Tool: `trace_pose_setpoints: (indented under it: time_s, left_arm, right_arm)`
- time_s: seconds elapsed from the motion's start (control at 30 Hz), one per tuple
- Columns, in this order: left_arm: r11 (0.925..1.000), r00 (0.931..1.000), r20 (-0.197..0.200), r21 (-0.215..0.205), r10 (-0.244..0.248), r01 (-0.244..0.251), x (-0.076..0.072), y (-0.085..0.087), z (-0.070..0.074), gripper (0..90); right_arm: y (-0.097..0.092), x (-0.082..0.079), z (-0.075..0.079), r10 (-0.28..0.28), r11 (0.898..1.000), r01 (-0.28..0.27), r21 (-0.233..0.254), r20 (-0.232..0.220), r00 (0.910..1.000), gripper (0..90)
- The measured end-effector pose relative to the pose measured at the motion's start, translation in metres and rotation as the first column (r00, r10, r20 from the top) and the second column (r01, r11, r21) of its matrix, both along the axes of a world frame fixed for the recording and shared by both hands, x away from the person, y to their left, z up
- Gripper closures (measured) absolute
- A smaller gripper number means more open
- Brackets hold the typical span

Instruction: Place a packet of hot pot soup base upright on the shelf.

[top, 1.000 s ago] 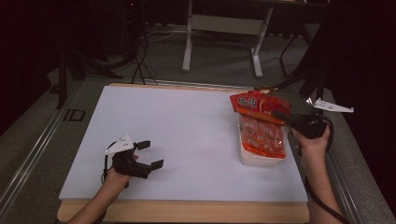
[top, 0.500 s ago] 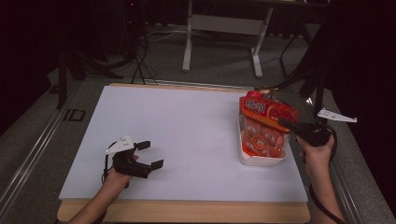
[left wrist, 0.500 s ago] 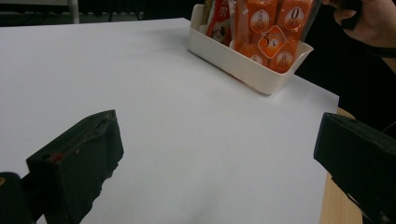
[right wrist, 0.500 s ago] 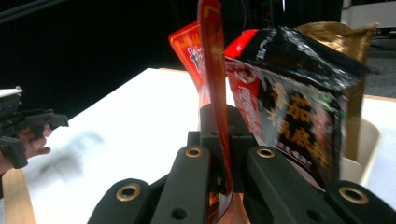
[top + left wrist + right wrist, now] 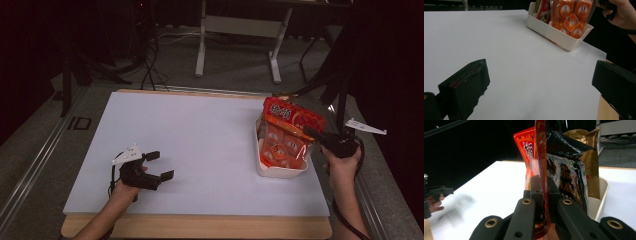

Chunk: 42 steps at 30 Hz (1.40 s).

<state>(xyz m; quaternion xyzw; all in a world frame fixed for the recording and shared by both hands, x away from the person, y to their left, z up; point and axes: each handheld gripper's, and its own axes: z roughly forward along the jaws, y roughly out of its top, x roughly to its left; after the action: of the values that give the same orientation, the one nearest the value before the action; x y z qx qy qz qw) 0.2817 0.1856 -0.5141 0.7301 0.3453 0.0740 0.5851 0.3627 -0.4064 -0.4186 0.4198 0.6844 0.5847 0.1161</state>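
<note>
- Looking down from high, my right gripper (image 5: 316,135) pinches the orange-red plastic snack bag (image 5: 286,134), standing in the cream plastic tray (image 5: 280,171) at the white board's (image 5: 190,150) right side.
- Left gripper view: my left gripper (image 5: 536,85) hangs unclenched over bare board.
- Right gripper view: my jaws clamp the bag's edge.

There is one white tabletop (image 5: 200,145), and on it sits one white tray (image 5: 280,171). In the tray stand three bags: one orange bag (image 5: 287,134) with little orange packs inside, one black bag (image 5: 567,173) and one gold bag (image 5: 590,155). There are two claws, one left claw (image 5: 160,165) and one right claw (image 5: 312,134), each with two black jaws, and two hands hold them, one hand for each claw.
</note>
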Motion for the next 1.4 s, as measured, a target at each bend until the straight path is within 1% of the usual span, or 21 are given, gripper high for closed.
trace_pose_setpoints:
  time_s: [0.07, 0.1, 0.13, 0.17, 0.2, 0.23, 0.3, 0.33, 0.4, 0.43, 0.47, 0.5, 0.53, 0.6, 0.67, 0.7, 0.83, 0.9, 1.1, 1.27, 1.4]
  left_arm:
    - [1.0, 1.0, 0.0, 0.0, -0.001, 0.001, -0.001, 0.0, 0.0, 0.7]
    - [1.0, 1.0, 0.0, 0.0, -0.001, 0.001, -0.001, -0.001, 0.0, 0.7]
    - [1.0, 1.0, -0.001, 0.0, -0.001, 0.001, -0.001, -0.001, 0.0, 0.7]
    - [1.0, 1.0, -0.001, -0.001, -0.002, 0.002, 0.0, -0.001, 0.0, 0.7]
    - [1.0, 1.0, -0.001, -0.003, -0.002, 0.002, 0.0, -0.001, 0.0, 0.7]
    - [1.0, 1.0, -0.003, -0.004, -0.002, 0.002, 0.0, -0.001, 0.0, 0.7]
    - [1.0, 1.0, -0.003, -0.005, -0.002, 0.002, -0.001, -0.002, 0.0, 0.7]
    - [1.0, 1.0, -0.004, -0.005, -0.004, 0.004, -0.001, -0.002, 0.0, 0.7]
    - [1.0, 1.0, 0.003, 0.003, -0.008, 0.008, -0.002, -0.003, 0.001, 0.7]
    - [0.9999, 0.9999, 0.005, 0.006, -0.009, 0.009, -0.003, -0.004, 0.001, 0.7]
    - [0.9999, 0.9999, 0.005, 0.006, -0.009, 0.009, -0.003, -0.004, 0.001, 0.7]
    - [0.9999, 0.9999, 0.006, 0.008, -0.01, 0.01, -0.003, -0.004, 0.001, 0.7]
    - [0.9999, 0.9999, 0.007, 0.009, -0.01, 0.01, -0.003, -0.004, 0.001, 0.7]
    - [0.9999, 0.9999, 0.006, 0.008, -0.009, 0.009, -0.002, -0.003, 0.0, 0.7]
    - [0.9999, 1.0, 0.004, 0.006, -0.008, 0.008, -0.002, -0.003, 0.0, 0.7]
    - [0.9999, 0.9999, 0.006, 0.003, -0.01, 0.01, -0.003, -0.003, 0.0, 0.7]
    - [0.9998, 0.9998, 0.006, -0.008, -0.019, 0.019, -0.003, -0.003, 0.001, 0.7]
    - [0.9996, 0.9996, 0.011, -0.01, -0.025, 0.025, -0.004, -0.003, 0.001, 0.7]
    - [0.9997, 0.9997, 0.013, -0.004, -0.023, 0.023, -0.004, -0.003, 0.001, 0.7]
    - [0.9998, 0.9997, 0.014, -0.002, -0.022, 0.022, -0.004, -0.003, 0.001, 0.7]
    - [0.9997, 0.9996, 0.018, 0.001, -0.023, 0.023, -0.005, -0.003, 0.001, 0.7]
  right_arm:
    - [0.001, -0.001, 0.001, -0.002, 1.0, 0.002, -0.006, 0.001, 1.0, 88.1]
    - [0.004, -0.002, 0.006, -0.001, 1.0, 0.002, -0.03, 0.01, 1.0, 88.1]
    - [0.004, -0.002, 0.006, -0.001, 1.0, 0.002, -0.03, 0.01, 1.0, 88.1]
    - [0.008, -0.003, 0.01, -0.004, 0.998, 0.005, -0.059, 0.017, 0.9999, 86.9]
    - [0.008, -0.003, 0.01, -0.004, 0.998, 0.005, -0.059, 0.017, 0.9999, 86.9]
    - [0.012, -0.005, 0.013, -0.01, 0.996, 0.012, -0.083, 0.026, 0.9996, 82.6]
    - [0.013, -0.006, 0.015, -0.014, 0.996, 0.017, -0.089, 0.031, 0.9994, 79.7]
    - [0.016, -0.008, 0.02, -0.034, 0.995, 0.038, -0.09, 0.045, 0.9984, 70.7]
    - [0.017, -0.009, 0.022, -0.04, 0.995, 0.045, -0.087, 0.054, 0.9977, 69.0]
    - [0.02, -0.012, 0.03, -0.052, 0.994, 0.059, -0.095, 0.074, 0.9959, 59.9]
    - [0.02, -0.012, 0.03, -0.052, 0.994, 0.059, -0.095, 0.074, 0.9959, 59.9]
    - [0.026, -0.014, 0.039, -0.056, 0.993, 0.065, -0.096, 0.093, 0.9941, 52.6]
    - [0.026, -0.014, 0.039, -0.056, 0.993, 0.065, -0.096, 0.093, 0.9941, 52.6]
    - [0.036, -0.019, 0.054, -0.056, 0.992, 0.069, -0.105, 0.119, 0.9913, 42.4]
    - [0.039, -0.02, 0.058, -0.053, 0.993, 0.065, -0.102, 0.12, 0.9913, 40.3]
    - [0.047, -0.025, 0.067, -0.051, 0.992, 0.067, -0.102, 0.158, 0.9862, 36.3]
    - [0.057, -0.032, 0.077, -0.051, 0.993, 0.07, -0.099, 0.181, 0.9821, 34.5]
    - [0.067, -0.039, 0.084, -0.026, 0.995, 0.046, -0.093, 0.2, 0.9795, 31.5]
    - [0.083, -0.048, 0.089, 0.023, 0.996, -0.005, -0.085, 0.213, 0.9768, 25.1]
    - [0.098, -0.056, 0.087, 0.073, 0.994, -0.054, -0.095, 0.213, 0.9744, 19.8]
    - [0.11, -0.059, 0.079, 0.119, 0.991, -0.102, -0.091, 0.2, 0.9726, 16.0]
